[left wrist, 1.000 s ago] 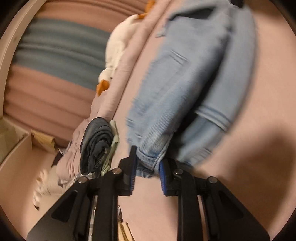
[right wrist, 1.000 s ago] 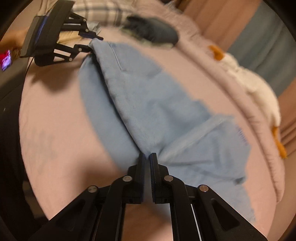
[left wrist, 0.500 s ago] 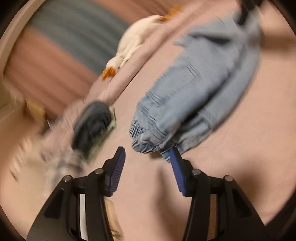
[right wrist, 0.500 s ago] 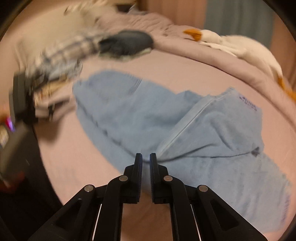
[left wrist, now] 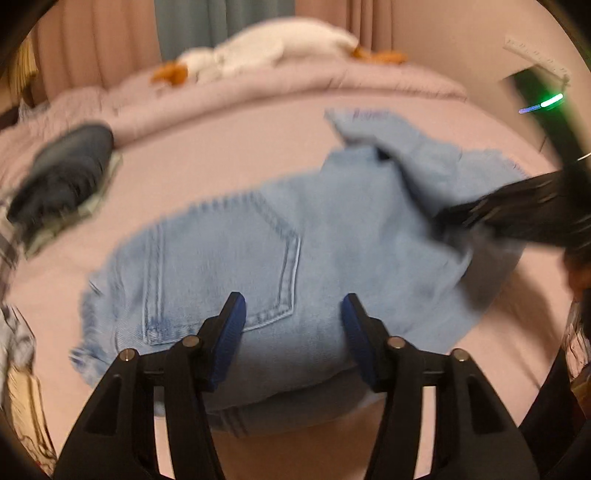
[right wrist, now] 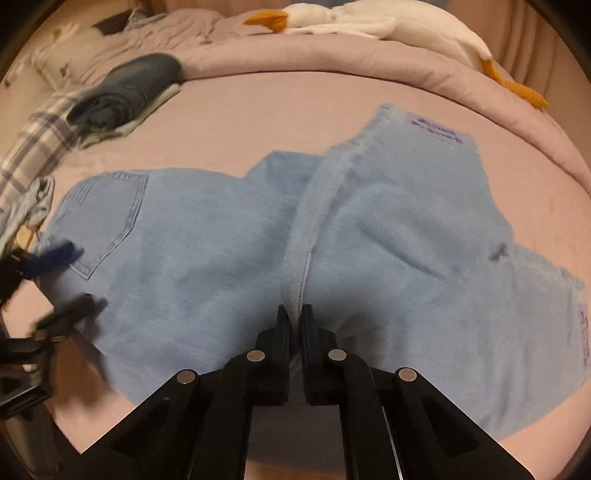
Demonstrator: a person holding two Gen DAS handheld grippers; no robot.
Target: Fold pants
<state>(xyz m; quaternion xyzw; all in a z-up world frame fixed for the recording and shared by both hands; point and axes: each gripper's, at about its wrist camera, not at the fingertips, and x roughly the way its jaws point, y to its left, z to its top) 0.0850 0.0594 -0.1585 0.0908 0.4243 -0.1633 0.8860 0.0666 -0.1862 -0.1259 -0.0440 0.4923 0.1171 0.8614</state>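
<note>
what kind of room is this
Most likely a bedroom: the light blue jeans lie on a bed with a pink sheet, a rolled quilt and a white plush goose along its far edge, and curtains behind.

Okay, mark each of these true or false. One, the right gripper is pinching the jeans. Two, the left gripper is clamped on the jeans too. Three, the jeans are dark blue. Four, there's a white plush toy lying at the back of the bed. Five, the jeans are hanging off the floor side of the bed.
1. True. The right gripper is shut on a ridge of the light blue jeans.
2. False. The left gripper has just been opening; its jaws stand apart over the jeans and its pads do not press on them.
3. False. They are light blue.
4. True. The white plush toy lies along the rolled quilt.
5. False. They lie spread on the pink sheet.
</note>
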